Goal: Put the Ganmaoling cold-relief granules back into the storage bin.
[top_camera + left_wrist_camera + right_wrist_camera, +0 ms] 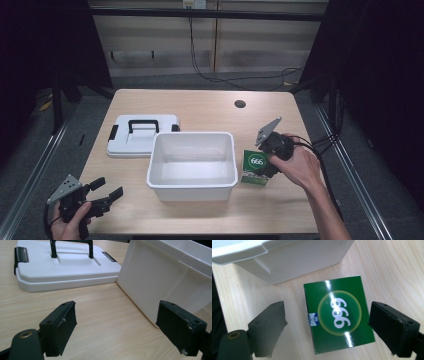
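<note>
Now the right gripper [266, 161] hangs over the green box [255, 167], which lies flat on the table [200, 107] just beside the right wall of the white bin [192, 165], at about 3 o'clock from it. In the right gripper view the green box [338, 316] sits between the two black jaws, and these are spread wide, one on each side, touching nothing. The box shows a round emblem with the number 666.

The left gripper [100, 195] waits at about 8 o'clock from the bin, near the front edge of the table, with its jaws also released and holding nothing. The white lid [141, 135] with a black handle lies at about 10 o'clock from the bin, touching or almost touching its corner.

I judge that the step in hand is to take the box, probably to put it in the bin. To do it well, the gripper should come straight down so the two pads meet the two opposite side edges at the same time, and squarely. The box seems light and of glossy card, so a soft closing is enough; too much force may dent it. The bin wall [287, 262] is near, so the jaw on that side needs care not to push the bin.
</note>
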The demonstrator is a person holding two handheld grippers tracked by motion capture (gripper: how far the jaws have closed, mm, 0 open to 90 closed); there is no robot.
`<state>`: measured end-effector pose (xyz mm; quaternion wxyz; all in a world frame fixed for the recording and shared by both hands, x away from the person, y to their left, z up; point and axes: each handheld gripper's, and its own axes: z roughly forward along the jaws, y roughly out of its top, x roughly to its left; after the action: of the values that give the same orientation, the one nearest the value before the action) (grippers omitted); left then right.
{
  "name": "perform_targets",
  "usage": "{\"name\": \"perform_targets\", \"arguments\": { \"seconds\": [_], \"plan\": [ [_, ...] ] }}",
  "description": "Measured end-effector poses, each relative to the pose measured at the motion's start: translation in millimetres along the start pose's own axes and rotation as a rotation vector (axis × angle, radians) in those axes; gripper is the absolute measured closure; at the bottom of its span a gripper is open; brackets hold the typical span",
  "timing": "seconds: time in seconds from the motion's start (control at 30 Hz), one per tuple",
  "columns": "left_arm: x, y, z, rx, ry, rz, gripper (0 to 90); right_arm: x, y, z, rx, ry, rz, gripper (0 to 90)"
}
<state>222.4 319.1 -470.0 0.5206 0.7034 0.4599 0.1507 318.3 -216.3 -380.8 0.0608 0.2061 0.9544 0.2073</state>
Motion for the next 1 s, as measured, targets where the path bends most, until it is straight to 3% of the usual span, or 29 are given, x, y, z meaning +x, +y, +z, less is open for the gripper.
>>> {"name": "perform_targets", "arguments": {
  "seconds": [0.17, 0.23, 0.37, 0.43, 0.47, 0.77, 1.0],
  "plan": [
    [-0.1, 0.1, 0.1, 0.007, -0.001, 0.006, 15.9, -3.0, 7.8, 2.5, 0.042, 0.021, -0.026, 12.9],
    [-0.6, 0.1, 0.4, 0.002, -0.001, 0.001, 16.0, -8.0, 11.8, 8.1, 0.098, 0.013, -0.07, 9.2],
    [0.1, 0.1, 0.1, 0.007, -0.001, 0.006, 15.9, -8.6, 16.0, 14.6, 0.178, 0.039, -0.102, 8.5],
    [0.0, 0.2, 0.1, 0.007, -0.001, 0.007, 15.9, -9.3, 16.7, 16.2, 0.174, 0.042, -0.104, 8.5],
    [-0.1, 0.1, 0.2, 0.007, -0.001, 0.006, 16.0, -11.1, 16.9, 18.8, 0.182, 0.066, -0.109, 8.5],
    [0.2, 0.0, 0.0, -0.001, 0.0, 0.0, 16.0, -19.0, 19.2, 27.9, 0.245, 0.055, -0.128, 8.5],
    [0.3, 0.2, -1.3, 0.002, -0.003, 0.006, 16.0, -19.3, 24.9, 37.1, 0.285, 0.076, -0.142, 8.6]
  ]
}}
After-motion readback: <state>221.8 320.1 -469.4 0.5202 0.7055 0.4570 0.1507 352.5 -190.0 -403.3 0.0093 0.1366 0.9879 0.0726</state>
